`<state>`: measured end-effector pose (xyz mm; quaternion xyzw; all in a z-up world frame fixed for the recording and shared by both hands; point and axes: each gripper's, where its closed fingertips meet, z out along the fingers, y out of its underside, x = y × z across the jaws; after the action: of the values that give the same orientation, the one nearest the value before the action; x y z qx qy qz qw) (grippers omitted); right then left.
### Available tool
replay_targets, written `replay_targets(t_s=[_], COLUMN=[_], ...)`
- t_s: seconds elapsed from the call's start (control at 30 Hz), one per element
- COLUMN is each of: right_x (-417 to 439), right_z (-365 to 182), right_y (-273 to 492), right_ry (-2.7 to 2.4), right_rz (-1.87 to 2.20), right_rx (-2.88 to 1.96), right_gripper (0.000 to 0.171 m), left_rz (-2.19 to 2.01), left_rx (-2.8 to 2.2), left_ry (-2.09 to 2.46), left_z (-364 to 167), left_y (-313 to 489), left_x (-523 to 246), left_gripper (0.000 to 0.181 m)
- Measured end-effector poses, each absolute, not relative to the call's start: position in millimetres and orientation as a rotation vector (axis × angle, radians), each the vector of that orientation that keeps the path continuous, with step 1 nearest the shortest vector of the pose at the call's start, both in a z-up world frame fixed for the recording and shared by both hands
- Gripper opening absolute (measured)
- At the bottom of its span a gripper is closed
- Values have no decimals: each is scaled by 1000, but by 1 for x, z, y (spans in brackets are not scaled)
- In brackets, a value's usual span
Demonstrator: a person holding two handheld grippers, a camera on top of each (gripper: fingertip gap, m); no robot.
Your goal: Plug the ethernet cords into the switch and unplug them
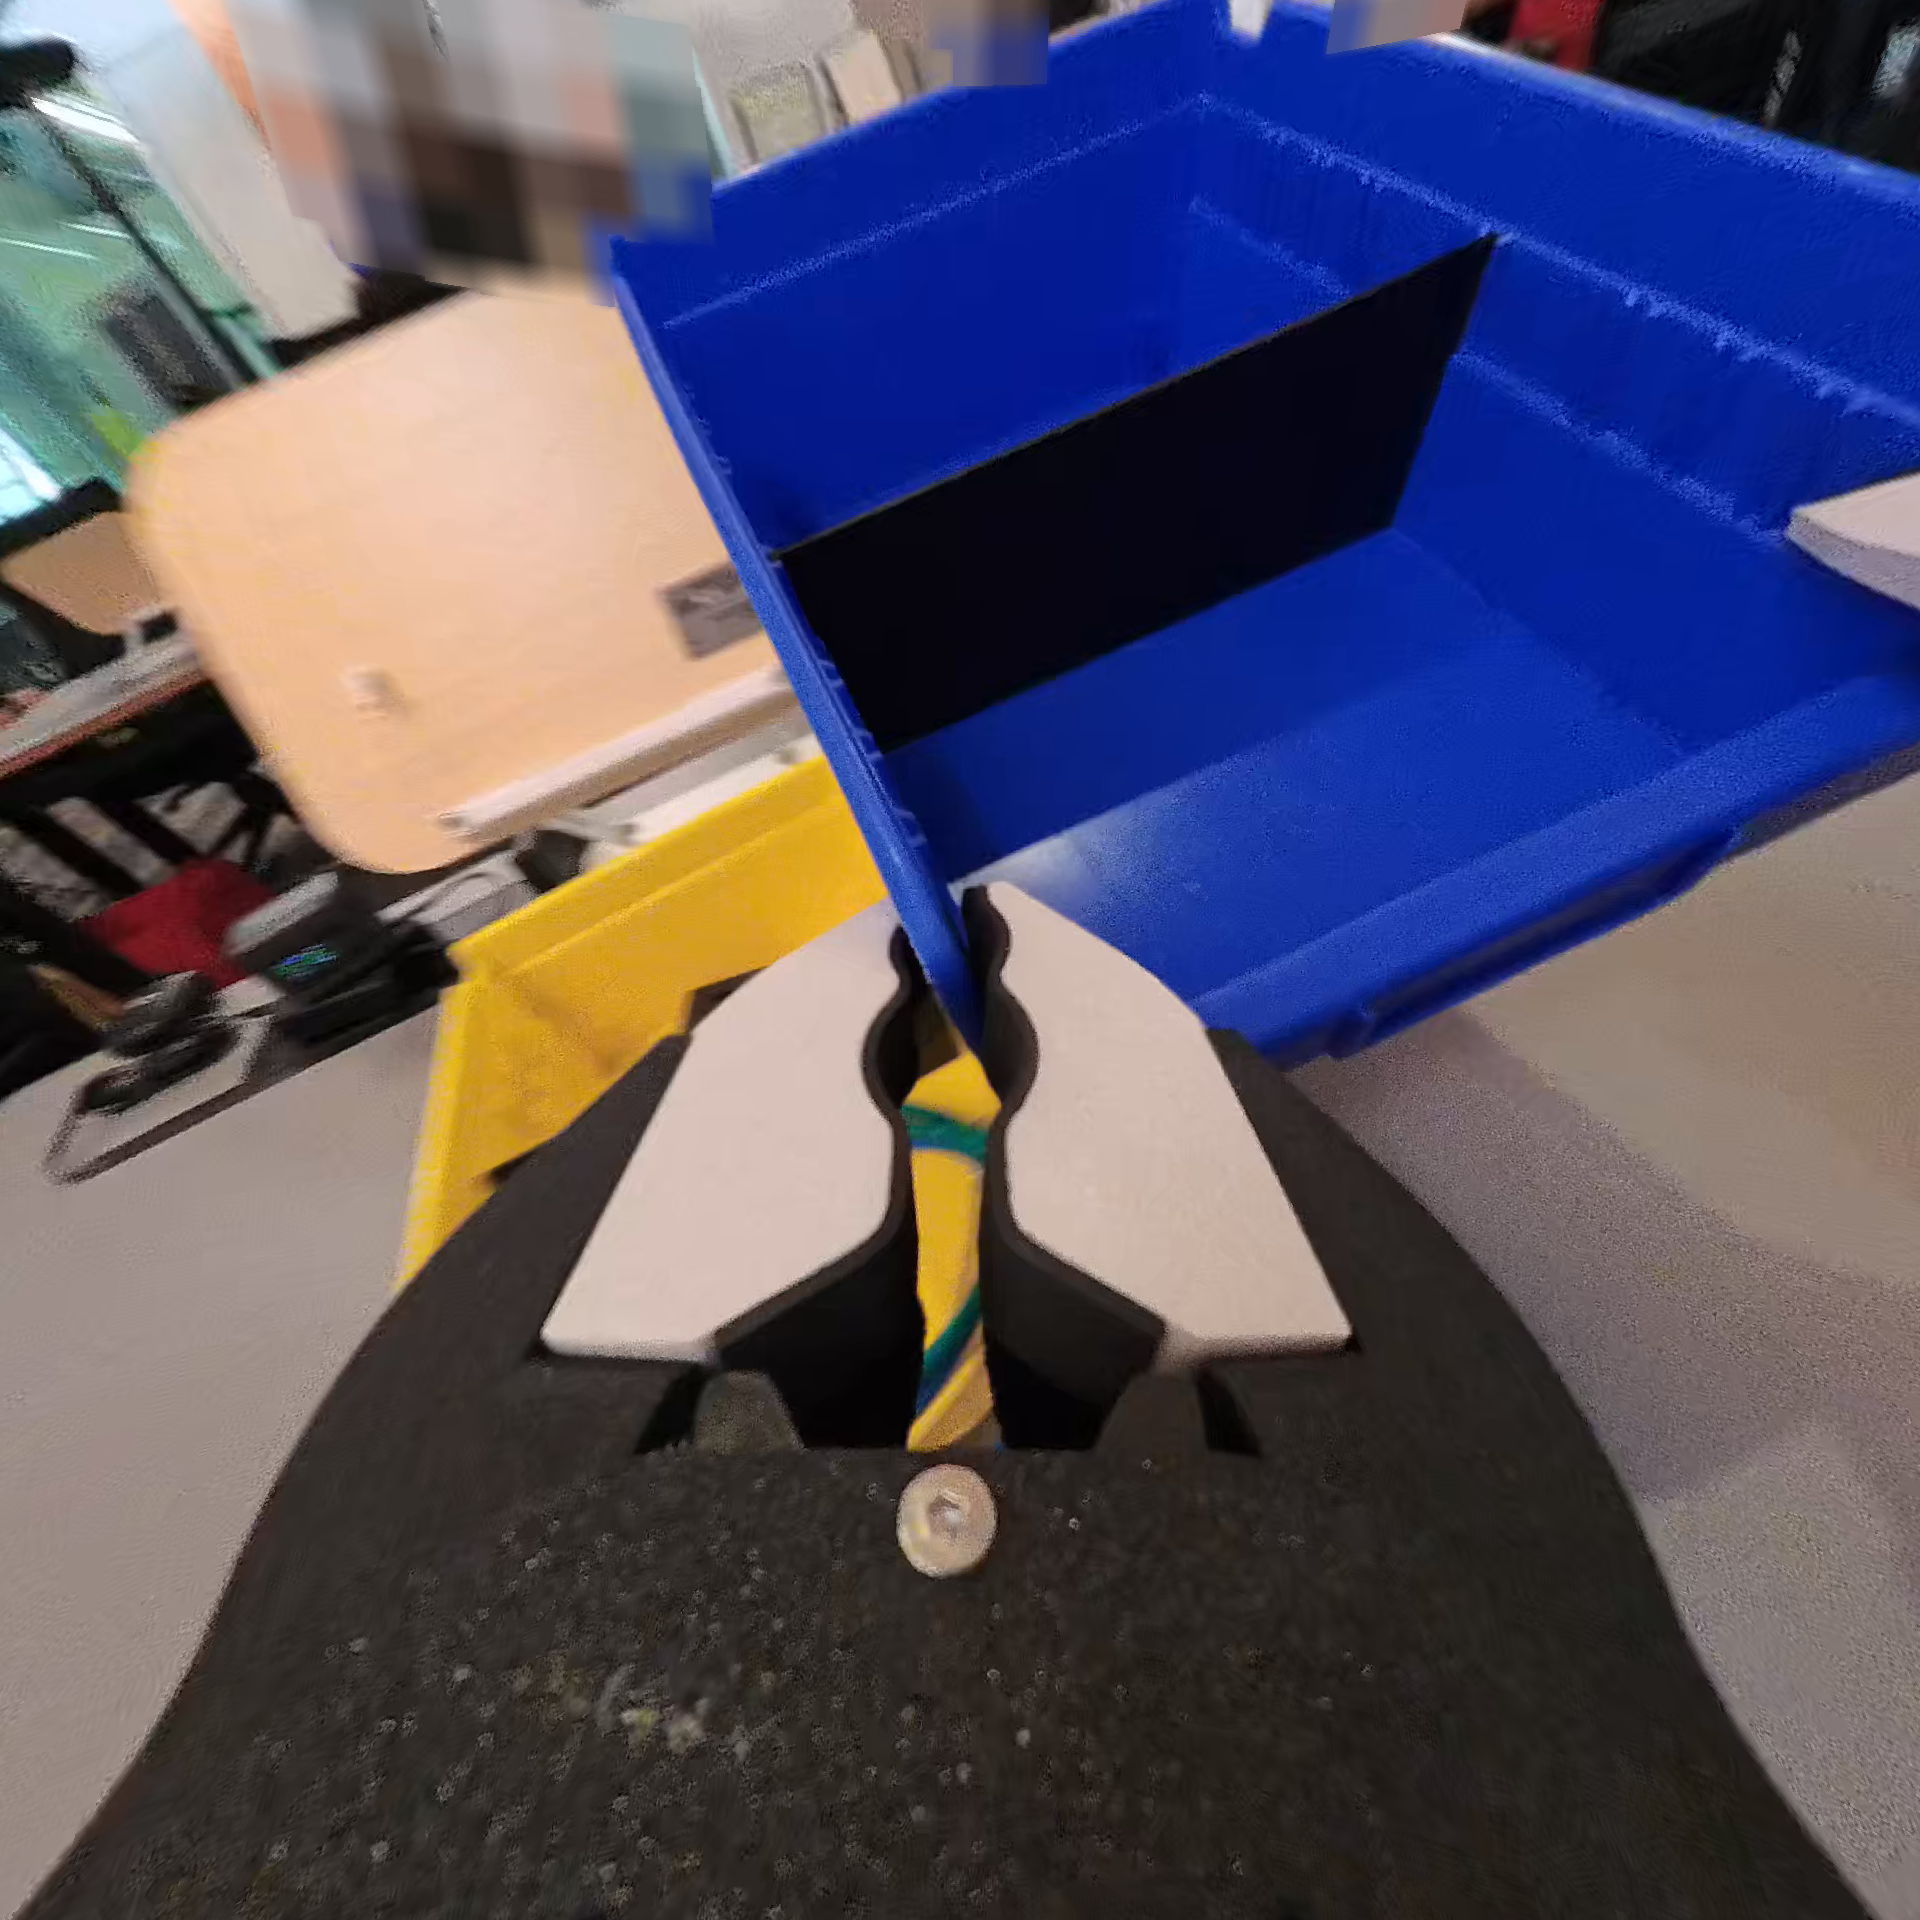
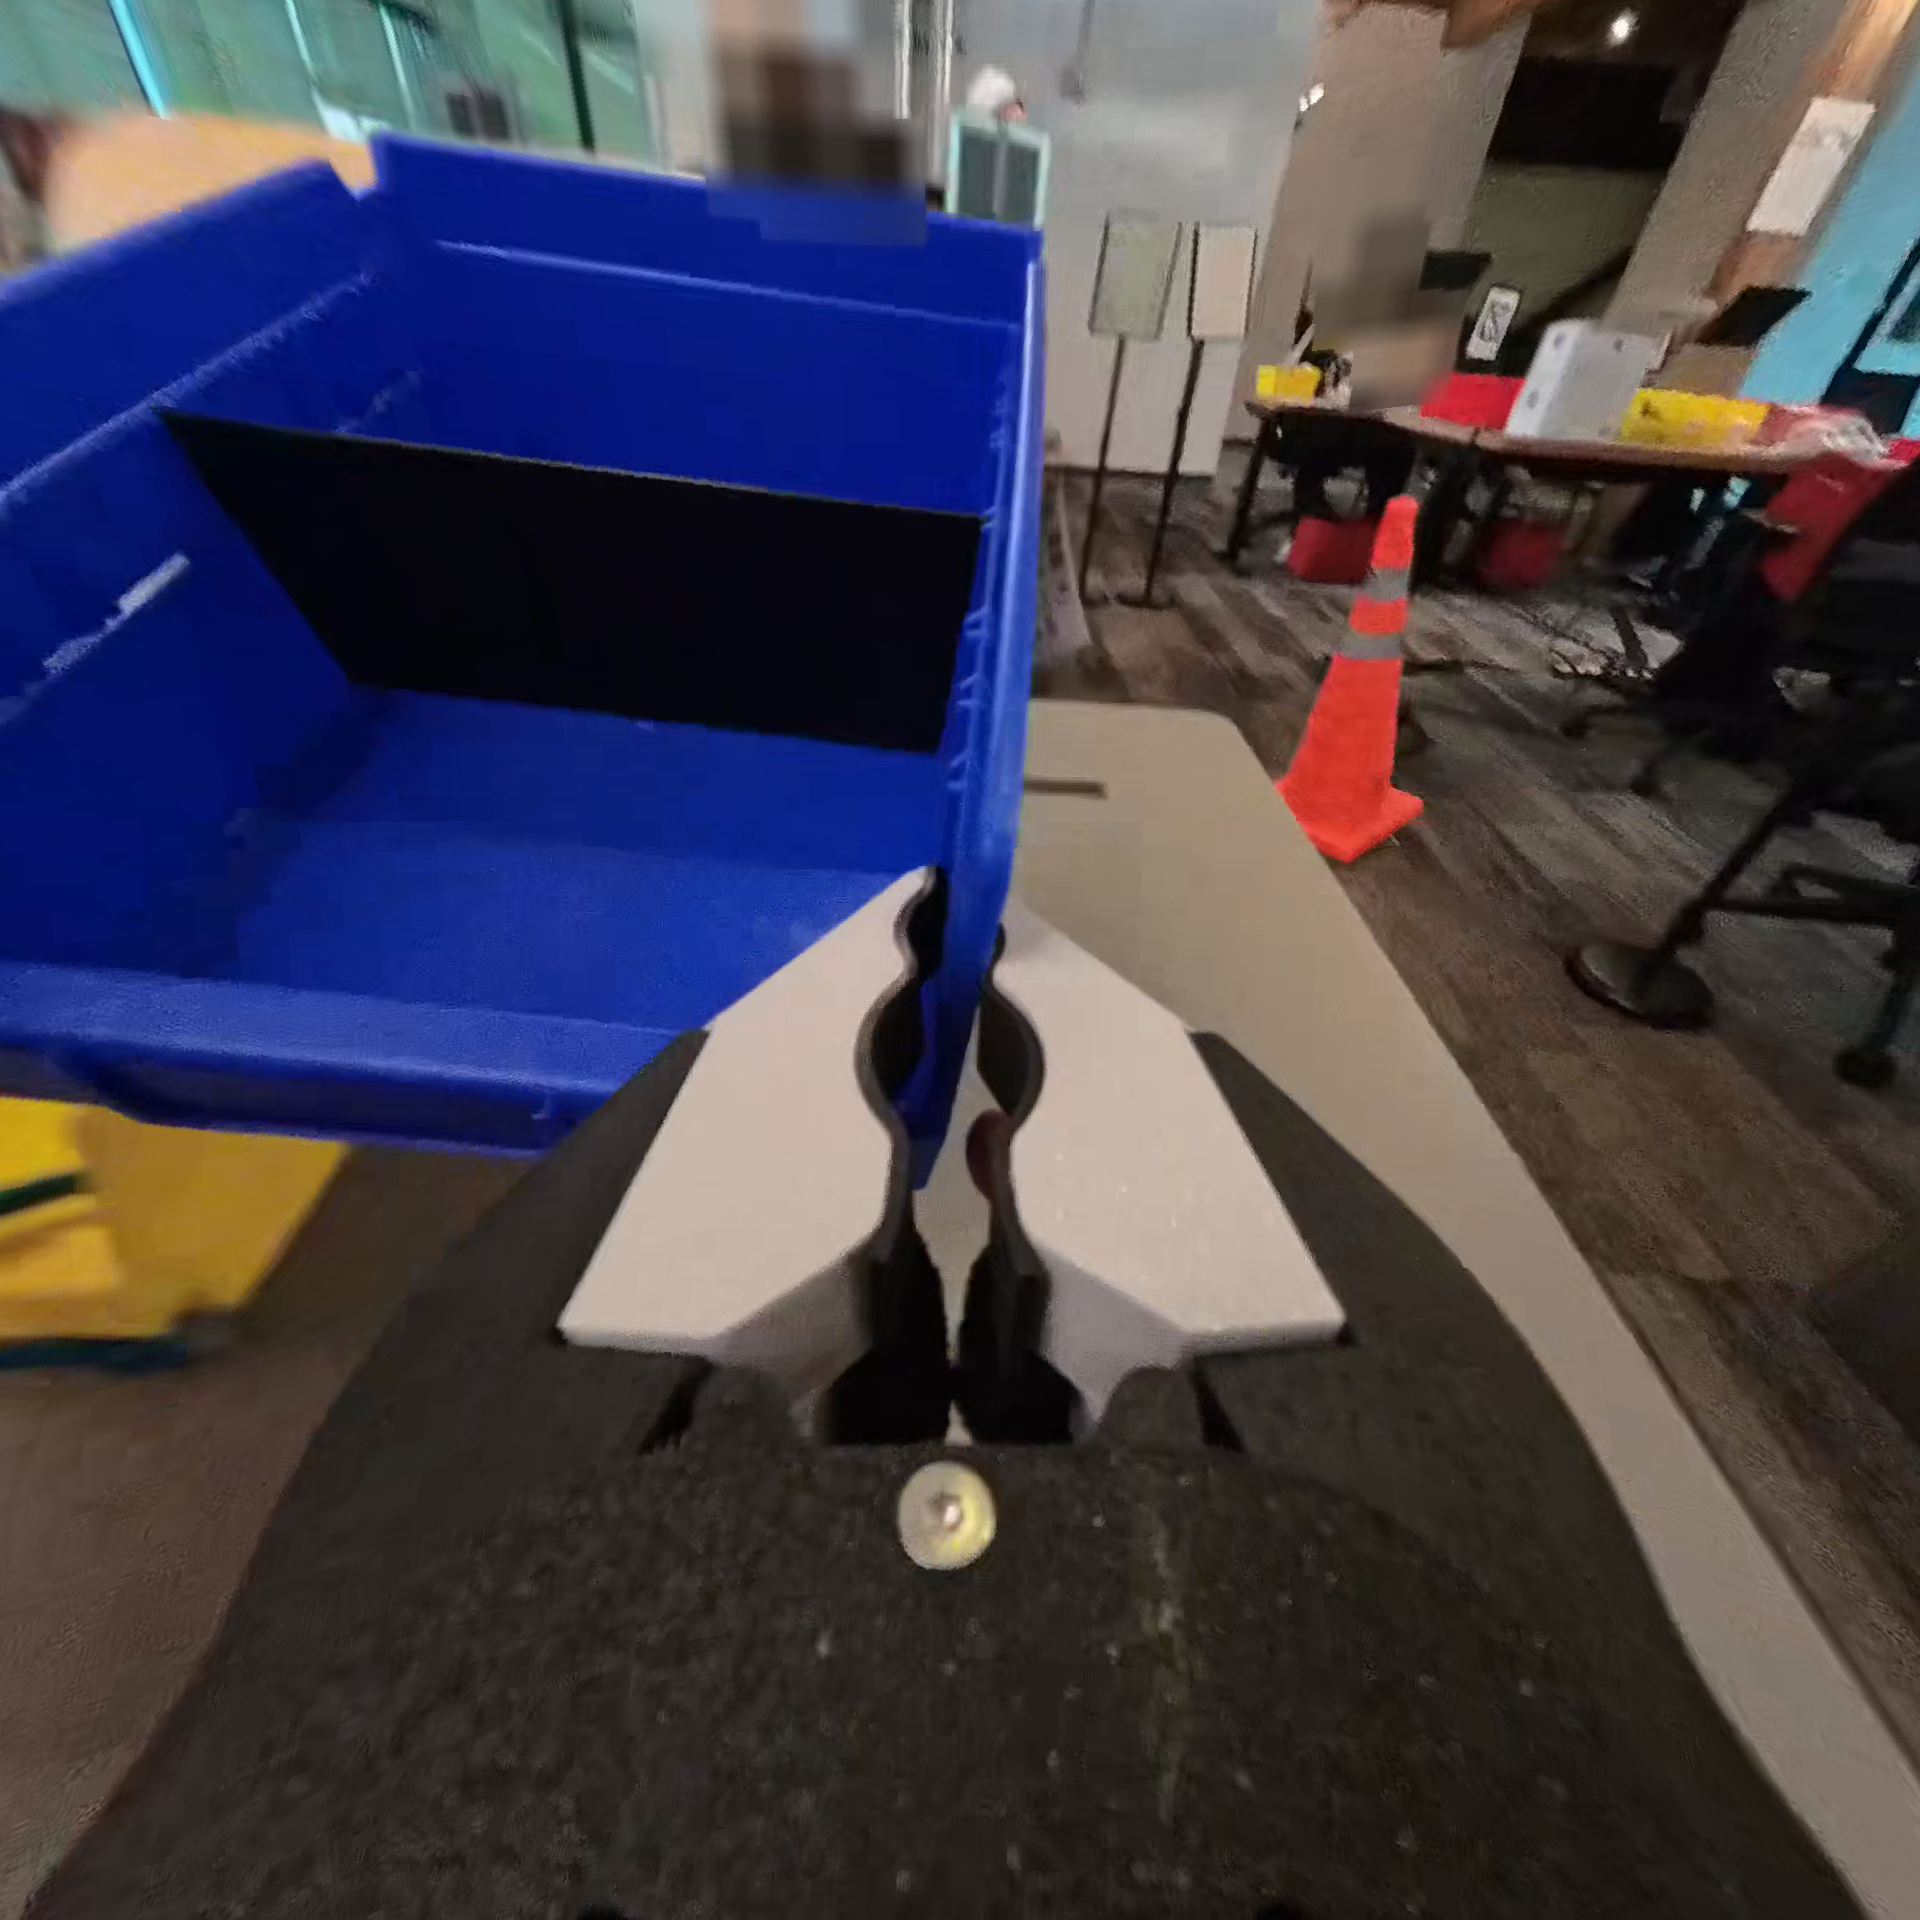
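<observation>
Blue bin (divided) — cone only rightward.

Dark wood-look floor with an orange cone, cluttered round table, glass partitions behind.

Right gripper has its grey fingers clamped on the right side wall of a blue bin, one finger inside, one outside. The bin's got a black divider across the middle and the near compartment looks bare. It sits tilted over a yellow bin at lower left. Grey bench runs underneath, with an orange traffic cone standing on the floor beyond.
</observation>
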<state>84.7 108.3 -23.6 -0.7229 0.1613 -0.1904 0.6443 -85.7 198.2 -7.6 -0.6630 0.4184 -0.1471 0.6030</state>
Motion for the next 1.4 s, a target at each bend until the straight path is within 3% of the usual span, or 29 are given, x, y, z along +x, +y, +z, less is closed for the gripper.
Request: replay_targets(t_s=[0.2, 0.4, 0.6, 0.83, 1.03, 1.13, 1.2, 1.3, 1.4], right_x=[180, 193, 203, 203, 208, 155, 65, -62, -87], right_z=[-103, -141, -150, -149, -119, -59, -35, -64, -113], right_y=[94, 115, 104, 92, 65, 75, 117, 178, 213], right_ry=[461, 395, 497, 519, 616, 456, 275, 135, 129], right_rz=[-459, -424, -459, -456, -588, -686, -445, -56, -136], right_rx=[-1855, -1949, -1995, -1958, -1878, -1759, -1707, -1795, -1903], right_gripper=[2, 3, 10, 9, 40, 42, 42, 44, 41], left_rz=[-358, -365, -459, -650, -366, -389, -473, -497, -497], left_rx=[-1660, -1746, -1765, -1564, -1691, -1759, -1842, -1872, -1886], left_ry=[1045, 1048, 1208, 1119, 790, 753, 752, 764, 786], left_z=[-88, -133, -130, -61, -78, -106, -123, -133, -139], left_y=[198, 203, 179, 149, 259, 281, 290, 311, 317], left_x=[16, 17, 19, -107, -262, -278, -271, -262, -253], left_gripper=[6, 7, 13, 18, 41, 42, 41, 32, 11])
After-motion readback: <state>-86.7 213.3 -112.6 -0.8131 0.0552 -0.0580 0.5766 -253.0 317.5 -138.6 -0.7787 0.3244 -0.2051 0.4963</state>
